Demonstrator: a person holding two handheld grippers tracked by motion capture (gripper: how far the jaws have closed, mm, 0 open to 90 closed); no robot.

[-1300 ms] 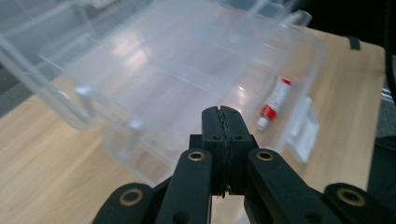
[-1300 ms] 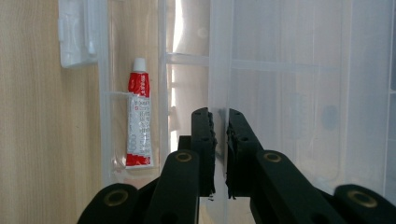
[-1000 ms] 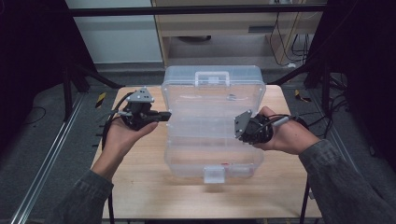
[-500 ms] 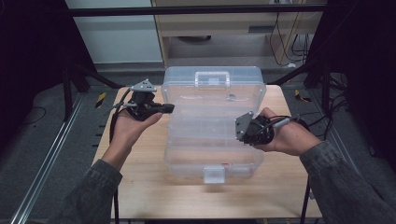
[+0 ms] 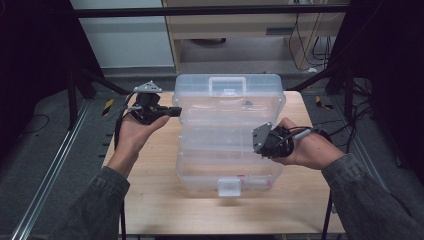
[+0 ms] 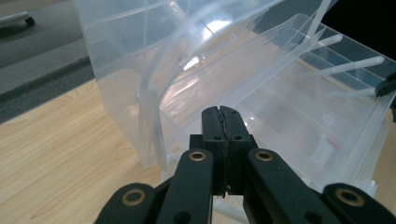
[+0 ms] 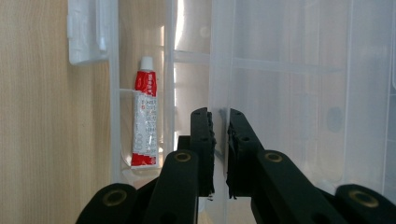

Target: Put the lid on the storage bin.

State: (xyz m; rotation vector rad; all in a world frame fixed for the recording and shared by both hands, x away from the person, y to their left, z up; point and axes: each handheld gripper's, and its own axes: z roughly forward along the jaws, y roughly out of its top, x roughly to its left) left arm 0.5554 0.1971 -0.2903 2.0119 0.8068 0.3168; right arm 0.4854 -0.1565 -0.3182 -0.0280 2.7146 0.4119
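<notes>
Clear plastic organiser box point(image 5: 227, 135) lay open across the wooden table point(image 5: 150, 200) while the left gripper point(image 5: 175, 111), jaws pressed together on nothing, had risen to the lid's corner and the right gripper point(image 7: 218, 140) pinched a thin divider wall, apparently steadying it for closing.

Print on the red and white tube point(image 7: 144, 122) was too small to read; its lower end sat behind a clear divider. In the high view the right gripper point(image 5: 261, 141) concealed its jaws under the grey plate
</notes>
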